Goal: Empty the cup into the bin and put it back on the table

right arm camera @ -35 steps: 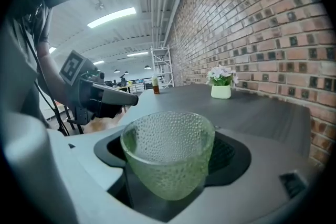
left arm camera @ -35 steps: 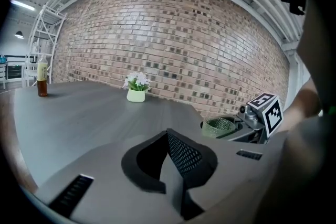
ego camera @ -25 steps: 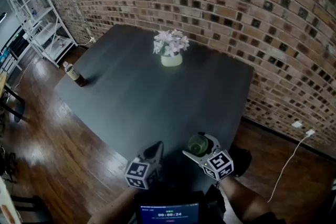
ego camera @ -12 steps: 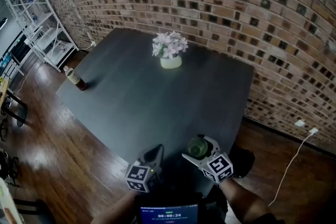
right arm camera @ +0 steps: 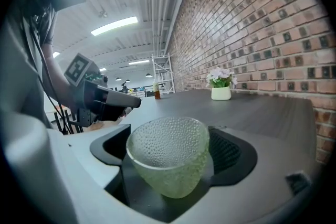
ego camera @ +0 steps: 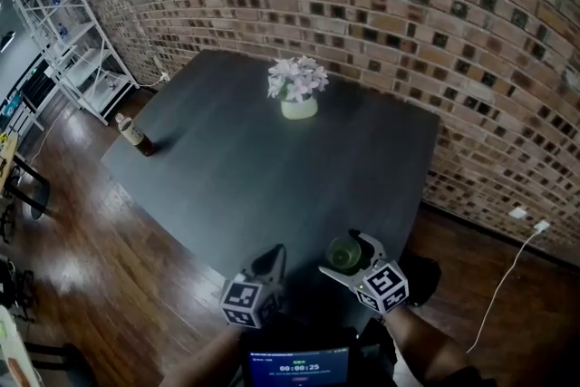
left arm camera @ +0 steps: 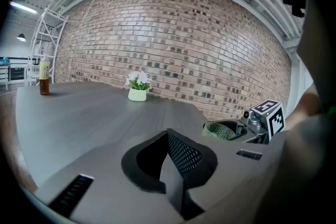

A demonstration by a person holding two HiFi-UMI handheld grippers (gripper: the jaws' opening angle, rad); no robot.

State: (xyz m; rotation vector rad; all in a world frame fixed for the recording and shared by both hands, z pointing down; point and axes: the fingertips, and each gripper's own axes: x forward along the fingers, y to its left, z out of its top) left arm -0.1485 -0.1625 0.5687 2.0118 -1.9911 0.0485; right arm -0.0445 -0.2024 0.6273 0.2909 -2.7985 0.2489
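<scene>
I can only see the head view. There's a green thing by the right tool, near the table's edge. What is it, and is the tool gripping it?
Observer: The right gripper view shows a pale green cup of dimpled glass. It stands between the jaws of the right gripper, which have just been opening. The pads do not seem to press on it.
Operator: Is anything inside it?
Observer: Seen through the glass, it looks empty.
Operator: And the other tool?
Observer: The left gripper view shows the left gripper with its jaws together and nothing between them.

Pale green dimpled cup, dark grey table
</scene>
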